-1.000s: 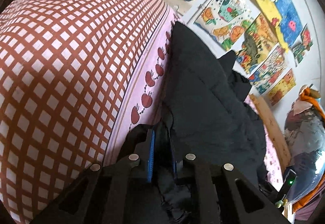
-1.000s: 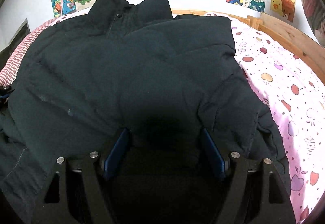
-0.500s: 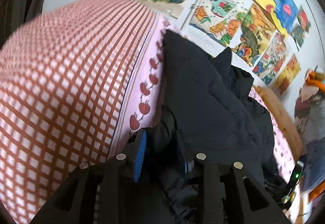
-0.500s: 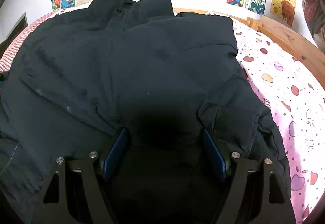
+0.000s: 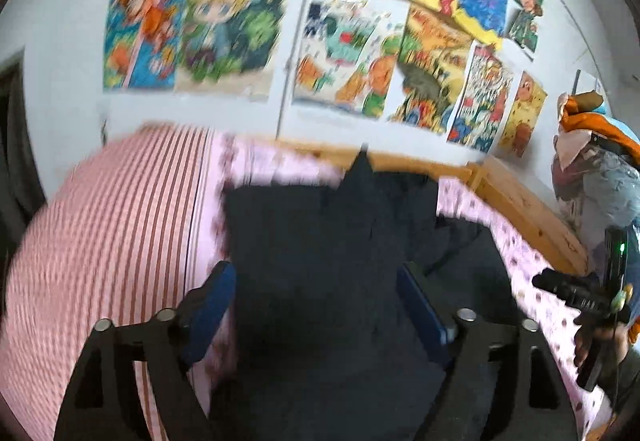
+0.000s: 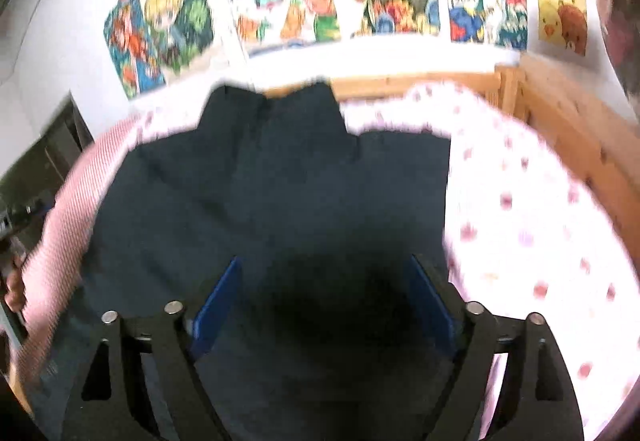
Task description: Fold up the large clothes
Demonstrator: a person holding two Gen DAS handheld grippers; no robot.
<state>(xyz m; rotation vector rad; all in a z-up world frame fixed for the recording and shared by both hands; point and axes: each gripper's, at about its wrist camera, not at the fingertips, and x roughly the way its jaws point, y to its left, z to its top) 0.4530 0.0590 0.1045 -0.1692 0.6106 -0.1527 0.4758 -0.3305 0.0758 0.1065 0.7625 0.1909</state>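
Dark jacket (image 6: 280, 193) lies on the bed (image 6: 532, 225) below both grippers, collar toward the wall; left gripper (image 5: 316, 305) and right gripper (image 6: 324, 301) jaws opening, gripping nothing.

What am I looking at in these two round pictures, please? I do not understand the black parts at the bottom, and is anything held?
No robot is here: a person carries a hand-held gripper in each hand, and each one has a wide-angle camera that looks along its two fingers. One picture comes from the left gripper, the other from the right gripper. The black arms with blue pads at the bottom are the fingers. A dark jacket lies spread on a bed with a pink patterned sheet and a red-checked cover. Colourful drawings hang on the wall. Both pairs of jaws are opening, and nothing is gripped; the jacket lies below them.
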